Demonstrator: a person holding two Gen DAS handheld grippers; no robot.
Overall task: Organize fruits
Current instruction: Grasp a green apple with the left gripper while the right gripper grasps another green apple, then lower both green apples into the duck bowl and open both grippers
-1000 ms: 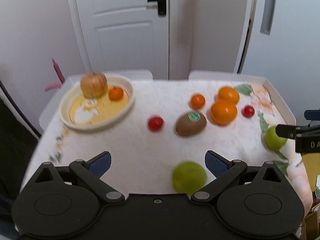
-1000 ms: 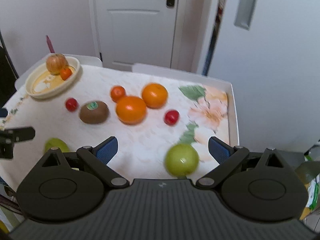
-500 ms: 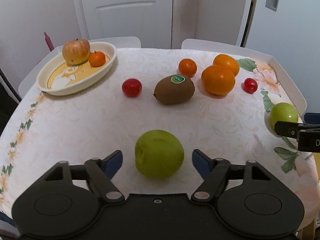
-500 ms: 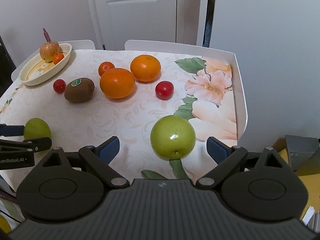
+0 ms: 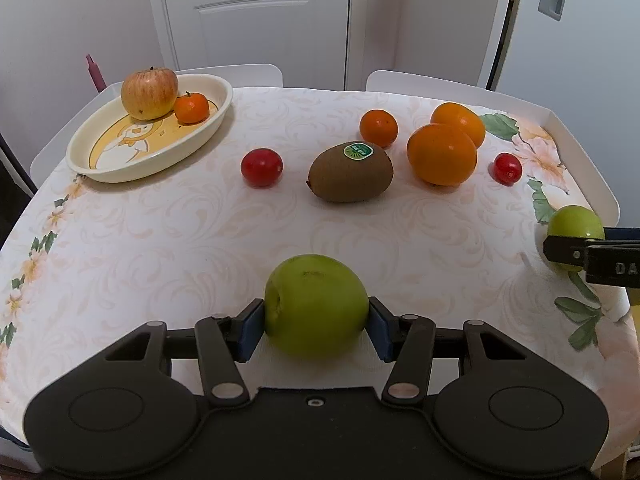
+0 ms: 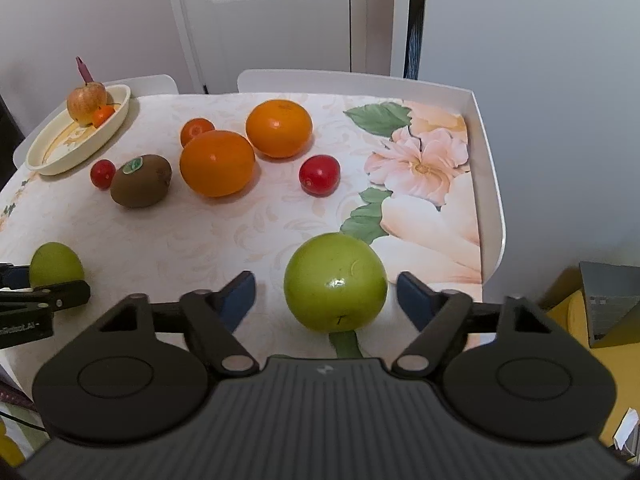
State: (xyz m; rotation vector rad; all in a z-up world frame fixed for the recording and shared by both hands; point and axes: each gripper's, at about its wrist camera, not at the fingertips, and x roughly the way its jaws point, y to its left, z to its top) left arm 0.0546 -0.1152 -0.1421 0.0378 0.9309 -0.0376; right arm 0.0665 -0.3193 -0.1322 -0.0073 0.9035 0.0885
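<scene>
My left gripper is shut on a green apple at the table's near edge. My right gripper is open around a second green apple, its pads apart from the fruit on both sides. A cream oval dish at the far left holds a red-yellow apple and a small orange. On the cloth lie a kiwi, two big oranges, a small orange and two red tomatoes.
The table has a raised white rim along the right and far sides. Two white chair backs stand behind it, before a closed white door. A yellow box sits off the right edge.
My left gripper closed onto the green apple. My right gripper moved in around the second green apple and narrowed, still short of touching it.
</scene>
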